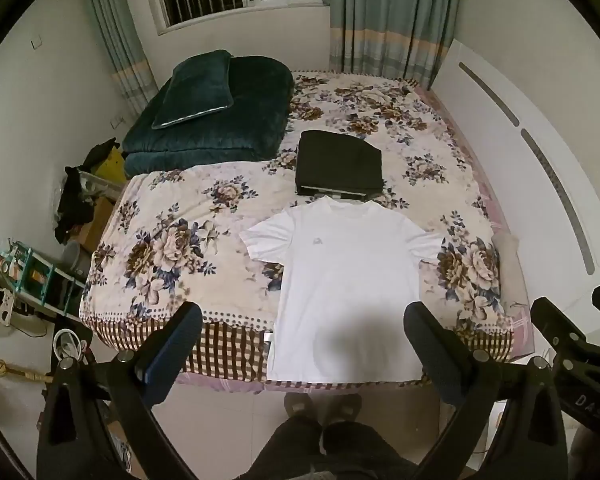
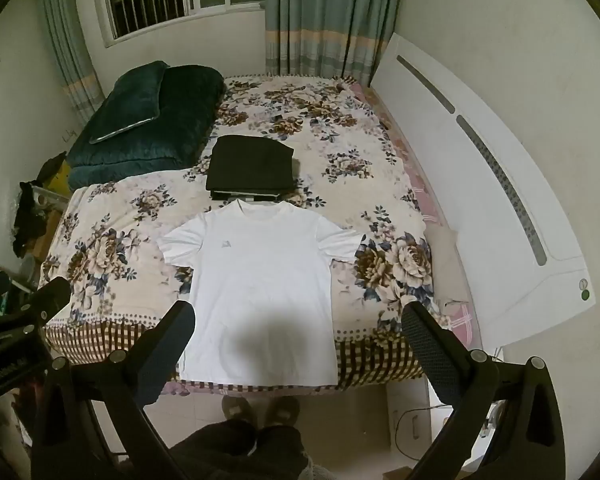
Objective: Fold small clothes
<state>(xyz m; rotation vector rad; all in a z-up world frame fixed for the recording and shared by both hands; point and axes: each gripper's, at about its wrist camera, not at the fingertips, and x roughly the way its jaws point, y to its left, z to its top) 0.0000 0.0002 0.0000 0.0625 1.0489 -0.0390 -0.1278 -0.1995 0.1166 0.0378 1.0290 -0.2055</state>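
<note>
A white T-shirt lies flat and spread out, face up, on the flowered bed cover, its hem at the near bed edge. It also shows in the right wrist view. My left gripper is open and empty, held above the near bed edge over the shirt's hem. My right gripper is open and empty, also held above the hem. Part of the right gripper shows at the right of the left wrist view. Neither gripper touches the shirt.
A stack of folded dark clothes lies just beyond the shirt's collar. A dark green quilt and pillow sit at the far left of the bed. A white headboard runs along the right. Cluttered shelves stand left. The person's feet are below.
</note>
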